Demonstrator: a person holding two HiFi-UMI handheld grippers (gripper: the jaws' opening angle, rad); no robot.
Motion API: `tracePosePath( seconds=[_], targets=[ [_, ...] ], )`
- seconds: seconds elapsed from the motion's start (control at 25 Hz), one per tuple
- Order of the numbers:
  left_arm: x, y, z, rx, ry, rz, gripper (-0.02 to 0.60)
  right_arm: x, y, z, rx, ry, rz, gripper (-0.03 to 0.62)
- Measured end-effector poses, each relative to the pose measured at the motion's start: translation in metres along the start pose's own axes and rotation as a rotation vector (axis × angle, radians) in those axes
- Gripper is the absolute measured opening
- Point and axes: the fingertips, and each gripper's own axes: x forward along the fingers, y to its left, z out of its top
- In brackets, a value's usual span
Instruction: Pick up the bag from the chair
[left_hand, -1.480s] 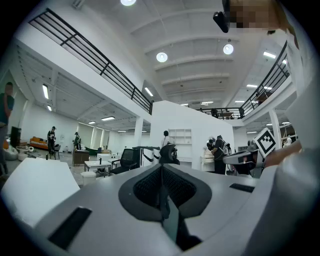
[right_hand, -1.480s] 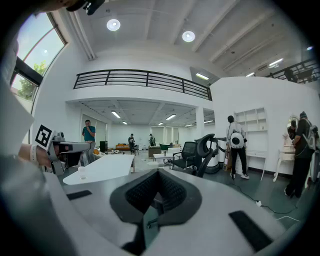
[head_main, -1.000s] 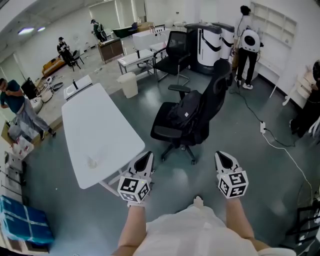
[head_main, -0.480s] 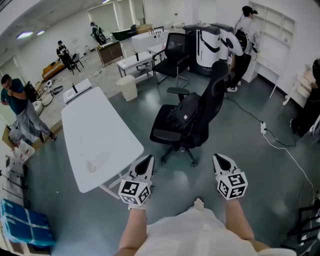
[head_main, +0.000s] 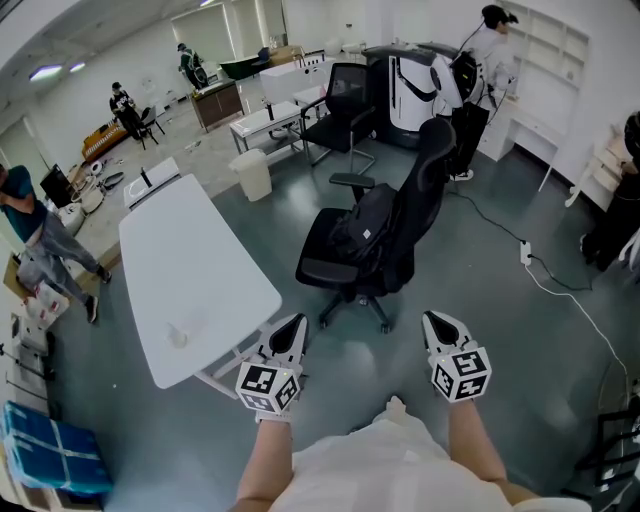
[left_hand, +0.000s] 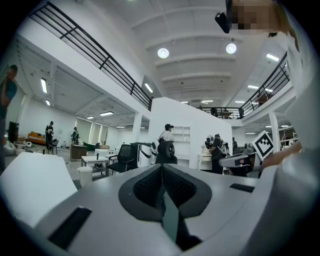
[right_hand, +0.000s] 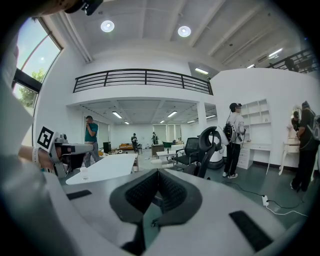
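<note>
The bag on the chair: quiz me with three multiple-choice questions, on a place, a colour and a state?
1. Where is the bag? A in a gripper; B on the chair's seat; C under the chair.
2. The chair's colour? A white; B red; C black.
3. The left gripper and right gripper are: A shut, empty; B gripping the bag; C wide open.
B, it lies on the seat; C, seat and back are black; A, both gripper views show jaws together.
</note>
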Motion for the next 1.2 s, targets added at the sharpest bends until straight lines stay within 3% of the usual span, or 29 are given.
tracePosePath(
  seconds=[0.44, 1.2],
  targets=[
    [0.044, -0.006, -0.003, -0.005, 0.018, -0.005, 0.029, 0.024, -0.035, 0.000, 0.002, 0.010, 0.008, 0.018],
    [0.167, -0.036, 0.017, -0.025, -0.004, 0.012, 0.030, 0.078, -0.143, 0.046, -0.051, 0.002, 0.084, 0.020]
  ],
)
